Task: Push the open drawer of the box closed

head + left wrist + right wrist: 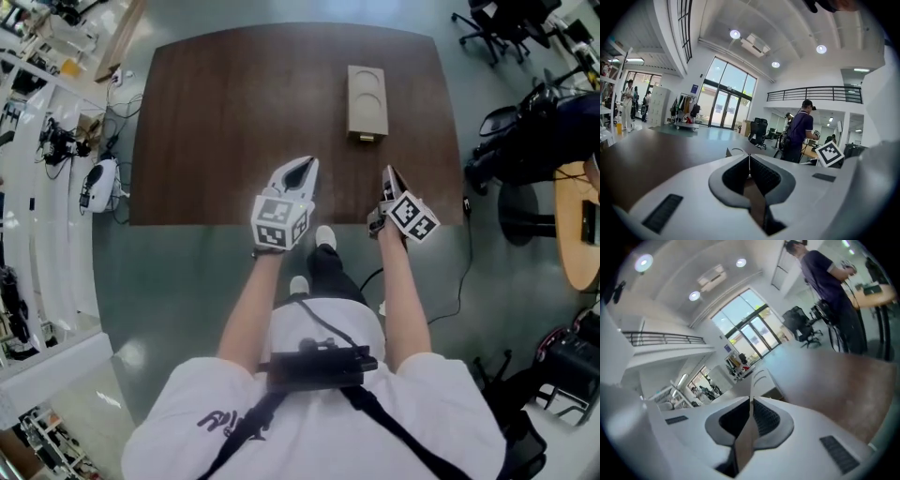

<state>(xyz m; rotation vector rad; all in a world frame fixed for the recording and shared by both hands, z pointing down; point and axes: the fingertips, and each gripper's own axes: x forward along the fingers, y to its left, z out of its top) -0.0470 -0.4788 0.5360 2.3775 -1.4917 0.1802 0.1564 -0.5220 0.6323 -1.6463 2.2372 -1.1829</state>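
The box (367, 98) lay on the table (216, 122). Its drawer (367, 138) stood out a little from the box end nearest the person.

Step in hand: approach. Neither tool touched the drawer.

- The left gripper (302, 171) had its jaws together at the tips and held nothing. It sat on the person's side of the box and to its left, well apart from it.
- The right gripper (387, 176) also had its jaws together at the tips and held nothing. It was rolled to one side, short of the drawer end of the box, near it but apart.

Next move, as judged: the right gripper was closer, so its closed tips should meet the drawer front squarely. The push should run straight along the box's length until the drawer sits flush. The box looked unsecured and could slide, so bracing its far end with the left gripper may be needed.
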